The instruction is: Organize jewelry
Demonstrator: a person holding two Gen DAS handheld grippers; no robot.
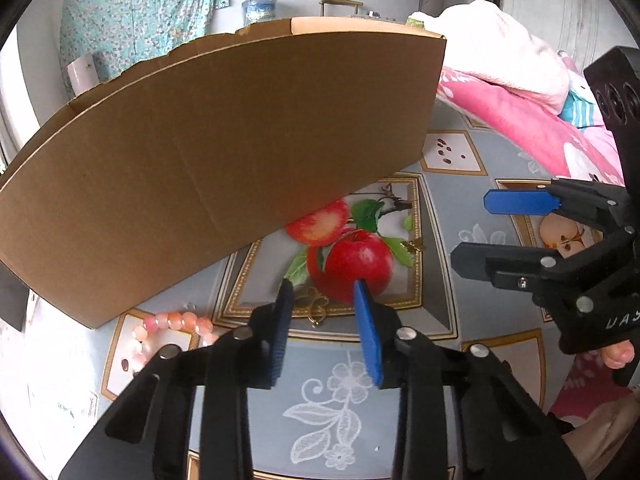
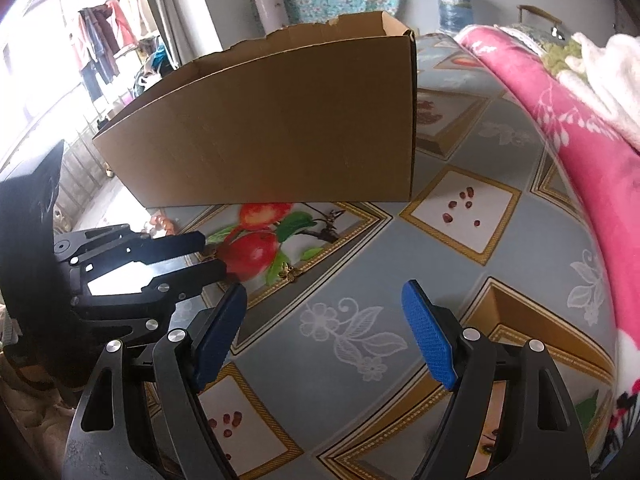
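Daylight is filling a bedroom where a table, covered in a printed cloth of apples and flowers, is standing beside a pink blanket. From the left wrist camera, a tall cardboard box is rising at ten o'clock, its top open and torn along the rim.

Lying on the cloth just below the printed apples is a gold clover-shaped charm, and a pink bead bracelet is sitting at nine o'clock of it, near the box's lower corner. A smaller gold piece is resting at two o'clock from the charm; what it is cannot be told.

The left gripper is pointing steeply down with its jaws narrowed around the charm, which is lying between the blue pads; whether the pads are already pressing on it cannot be told. The right gripper is hanging at three o'clock with its jaws wide and nothing between them.

The step in hand appears to be picking up the charm. The next move is probably calling for the jaws to finish pinching low against the cloth, then a lift over the box rim and a release inside.
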